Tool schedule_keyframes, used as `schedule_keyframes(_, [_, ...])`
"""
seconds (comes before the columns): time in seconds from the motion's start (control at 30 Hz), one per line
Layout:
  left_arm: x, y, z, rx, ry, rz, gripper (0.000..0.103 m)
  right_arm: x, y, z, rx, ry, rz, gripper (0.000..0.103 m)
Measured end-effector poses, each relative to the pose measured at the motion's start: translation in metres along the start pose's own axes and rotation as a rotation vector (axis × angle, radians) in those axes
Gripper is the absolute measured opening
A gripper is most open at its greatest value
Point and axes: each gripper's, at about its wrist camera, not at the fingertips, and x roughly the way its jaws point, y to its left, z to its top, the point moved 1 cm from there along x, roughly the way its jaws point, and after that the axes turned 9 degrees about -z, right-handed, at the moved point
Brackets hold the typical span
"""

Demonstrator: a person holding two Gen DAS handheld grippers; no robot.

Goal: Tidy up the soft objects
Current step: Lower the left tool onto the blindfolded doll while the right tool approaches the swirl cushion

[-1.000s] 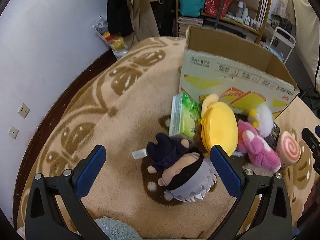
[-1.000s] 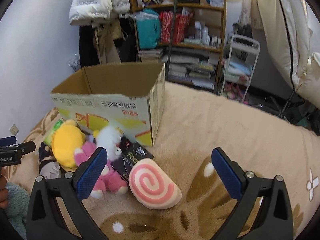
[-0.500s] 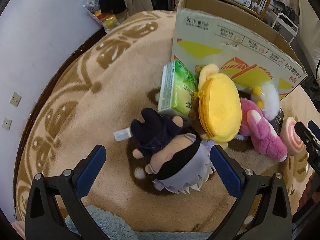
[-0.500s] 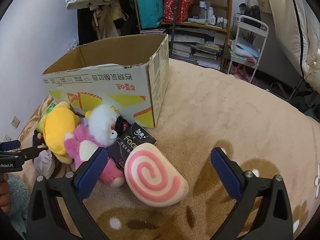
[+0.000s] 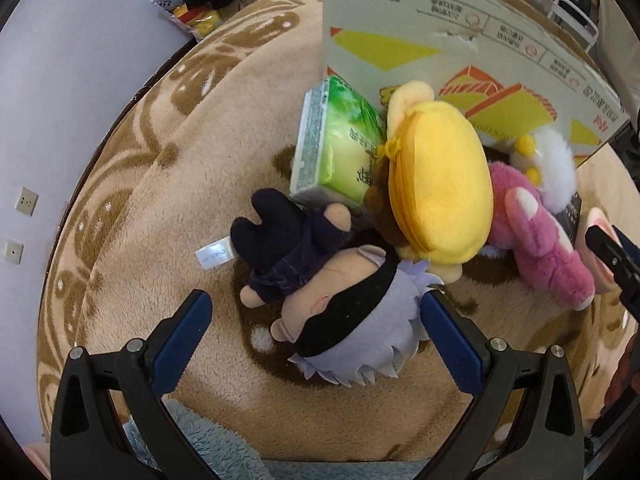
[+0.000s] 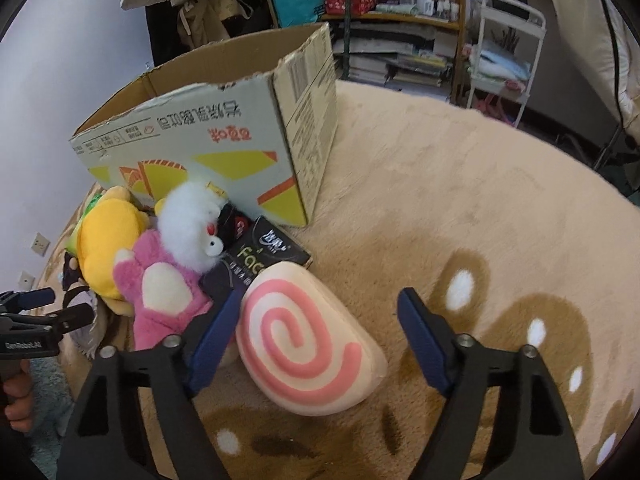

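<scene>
A doll with lilac hair and a black blindfold [image 5: 352, 320] lies on the beige rug. My left gripper [image 5: 316, 340] points down over it, open, with the doll's head between its blue fingers; the left finger stands clear of it. A pink-swirl cushion [image 6: 308, 340] lies between the fingers of my right gripper [image 6: 320, 336], whose jaws are closing. Its left finger is at the cushion's edge and its right finger is still apart from it. A yellow plush [image 5: 440, 184], a pink plush [image 6: 160, 292] and a white fluffy toy [image 6: 192, 228] are piled against the cardboard box [image 6: 224, 132].
A green tissue pack [image 5: 340, 152] leans on the box and a black packet [image 6: 264, 252] lies behind the cushion. A shelf [image 6: 400, 20] and a white trolley [image 6: 508, 52] stand beyond the rug. Wall sockets [image 5: 26, 200] are on the left, blue fleece [image 5: 200, 448] below.
Both grippers have sunk toward the toys. The left fingers now straddle the doll's head. The right jaws have narrowed around the swirl cushion.
</scene>
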Motion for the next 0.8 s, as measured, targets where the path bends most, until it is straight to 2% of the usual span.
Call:
schedule_keyframes(0.17, [0.004,0.003,0.000,-0.018,0.017,-0.009,0.102,-0.005,0.003,-0.001,-0.009,-0.027,0.021,0.083])
schedule_keyframes(0.33, [0.007,0.006,0.000,-0.023,0.026,-0.021,0.102,0.000,0.007,-0.003,-0.020,0.012,0.023,0.083])
schedule_keyframes(0.53, [0.009,0.010,-0.002,-0.044,0.033,-0.083,0.089,0.007,0.003,-0.002,-0.009,0.045,0.028,0.083])
schedule_keyframes(0.63, [0.010,0.008,-0.003,-0.031,0.033,-0.079,0.085,0.008,0.001,-0.003,-0.004,0.042,0.031,0.083])
schedule_keyframes(0.7, [0.011,0.009,-0.005,-0.023,0.044,-0.091,0.080,0.008,0.000,-0.002,0.006,0.038,0.049,0.079])
schedule_keyframes(0.73, [0.011,0.007,-0.006,-0.025,0.046,-0.098,0.078,0.008,-0.001,-0.002,0.011,0.041,0.055,0.073])
schedule_keyframes(0.8, [0.009,0.008,-0.007,-0.027,0.044,-0.107,0.074,0.010,-0.001,-0.002,0.014,0.049,0.057,0.071])
